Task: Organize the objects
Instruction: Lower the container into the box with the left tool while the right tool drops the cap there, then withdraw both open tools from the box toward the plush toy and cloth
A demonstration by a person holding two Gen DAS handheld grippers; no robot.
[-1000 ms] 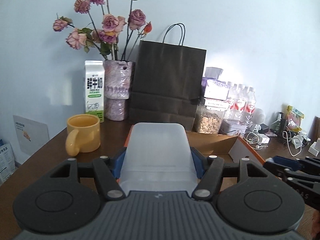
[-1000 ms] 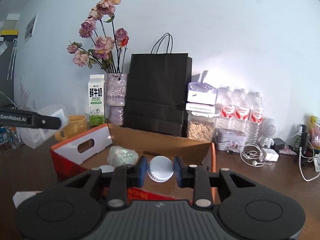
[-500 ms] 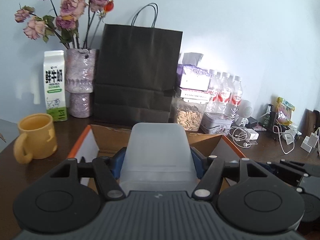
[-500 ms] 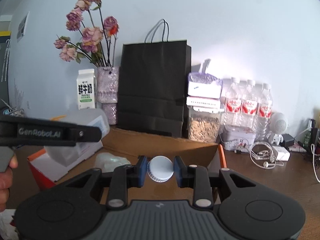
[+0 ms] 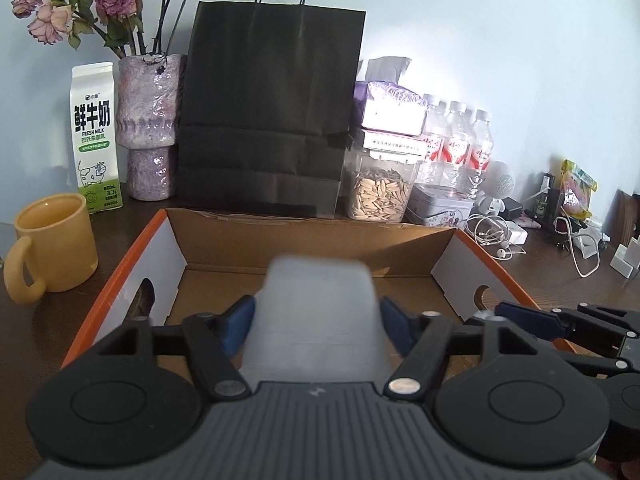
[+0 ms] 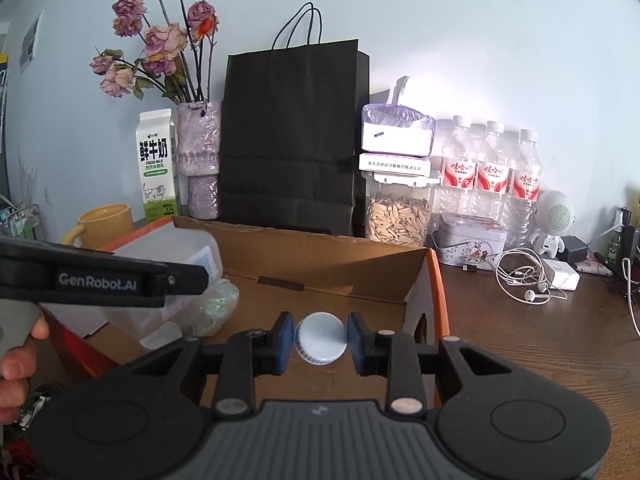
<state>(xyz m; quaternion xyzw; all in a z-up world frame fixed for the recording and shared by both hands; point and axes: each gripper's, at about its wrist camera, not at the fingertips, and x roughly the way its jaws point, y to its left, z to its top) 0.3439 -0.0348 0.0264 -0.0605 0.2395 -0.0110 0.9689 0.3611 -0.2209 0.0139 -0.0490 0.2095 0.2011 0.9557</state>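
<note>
A translucent plastic container (image 5: 316,320) hangs blurred between the fingers of my left gripper (image 5: 318,320), over the open cardboard box (image 5: 312,244). The left jaws are opening and the blue pads (image 5: 240,322) stand just clear of its sides. In the right wrist view the same container (image 6: 176,250) sits low over the box's left part, beside the left gripper's finger (image 6: 100,280). My right gripper (image 6: 320,338) hovers over the box's (image 6: 320,264) floor with a white bottle cap (image 6: 320,338) between its pads. Those jaws are opening too, and a thin gap shows on the cap's right.
A crumpled pale green wrapper (image 6: 216,308) lies in the box. Left of it stand a yellow mug (image 5: 52,244), a milk carton (image 5: 94,136) and a vase (image 5: 150,128). Behind are a black paper bag (image 5: 272,112), a seed jar (image 5: 380,196), water bottles (image 6: 492,176), a tin (image 6: 470,244) and earphone cables (image 6: 524,280).
The left gripper moved from beside the mug to over the box and sank, then its jaws widened off the container. The right gripper moved forward over the box and its pads eased apart.
</note>
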